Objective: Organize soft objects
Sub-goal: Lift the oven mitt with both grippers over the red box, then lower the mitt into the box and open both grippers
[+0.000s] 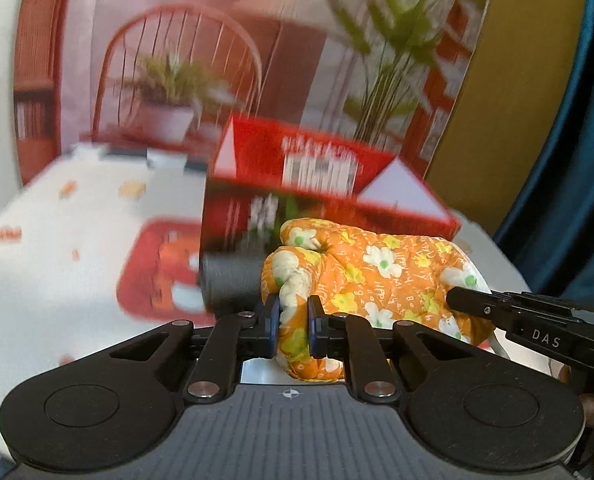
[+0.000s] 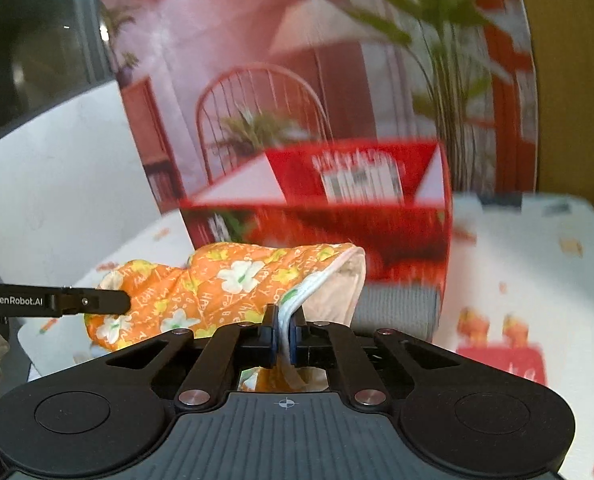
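An orange floral mitt [image 1: 377, 276] is held between both grippers, just in front of an open red box [image 1: 321, 184] that sits at twelve o'clock from it. The left gripper [image 1: 293, 316] is clamped on a bunched fold at the mitt's closed end; the right gripper [image 2: 284, 328] is pinched shut on the white-lined cuff [image 2: 329, 276], which gapes toward one o'clock. For the step judged to be in hand, carrying the mitt to the box, both ends are best kept level and taut enough that the middle does not sag onto the box's near wall, with the release made only once the mitt is over the opening. A grey roll [image 1: 229, 284] lies against the box. Beneath is a white cloth [image 1: 57, 240] with orange and red prints; behind stands a backdrop [image 1: 217, 40] picturing a chair and plants.
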A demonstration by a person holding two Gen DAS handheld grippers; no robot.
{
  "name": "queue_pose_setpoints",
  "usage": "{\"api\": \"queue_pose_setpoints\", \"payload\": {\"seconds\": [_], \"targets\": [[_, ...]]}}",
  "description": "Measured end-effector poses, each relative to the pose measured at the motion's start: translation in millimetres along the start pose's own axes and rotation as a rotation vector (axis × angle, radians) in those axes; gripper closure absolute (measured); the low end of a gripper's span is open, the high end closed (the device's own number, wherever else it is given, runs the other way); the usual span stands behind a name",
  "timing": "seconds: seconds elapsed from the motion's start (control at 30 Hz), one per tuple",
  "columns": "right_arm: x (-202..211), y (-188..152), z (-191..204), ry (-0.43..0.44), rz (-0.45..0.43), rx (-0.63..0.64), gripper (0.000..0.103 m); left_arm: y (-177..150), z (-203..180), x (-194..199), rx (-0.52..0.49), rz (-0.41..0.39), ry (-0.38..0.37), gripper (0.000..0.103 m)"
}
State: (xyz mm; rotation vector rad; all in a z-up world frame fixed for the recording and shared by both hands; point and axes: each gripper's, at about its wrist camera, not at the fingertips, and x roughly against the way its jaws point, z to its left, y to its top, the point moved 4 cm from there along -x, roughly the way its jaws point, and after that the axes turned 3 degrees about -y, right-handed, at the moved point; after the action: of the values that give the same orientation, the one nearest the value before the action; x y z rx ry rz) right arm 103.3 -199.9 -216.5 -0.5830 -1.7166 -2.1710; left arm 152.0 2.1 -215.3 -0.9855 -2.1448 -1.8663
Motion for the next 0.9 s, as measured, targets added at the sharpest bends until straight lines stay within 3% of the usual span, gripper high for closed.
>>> {"api": "queue_pose_setpoints", "payload": {"seconds": [0.23, 0.5, 0.73, 0.9], "targets": [[0, 52, 6, 0.009, -0.092, 0.074, 0.098, 48, -13, 5, -0.097, -0.115, 0.028, 0.088], [-38, 109, -2, -0.035, -0.148, 0.182, 0.098, 105, -13, -30, -0.142, -0.197, 0.065, 0.088], [-91, 133, -20, -0.081, -0.131, 0.196, 0.098, 138, -7, -87, -0.153, -0.144, 0.082, 0.088], [-126, 136, -41, -0.104, -0.078, 0.163, 0.098, 143, -3, -129, -0.187, -0.046, 0.09, 0.088]]}}
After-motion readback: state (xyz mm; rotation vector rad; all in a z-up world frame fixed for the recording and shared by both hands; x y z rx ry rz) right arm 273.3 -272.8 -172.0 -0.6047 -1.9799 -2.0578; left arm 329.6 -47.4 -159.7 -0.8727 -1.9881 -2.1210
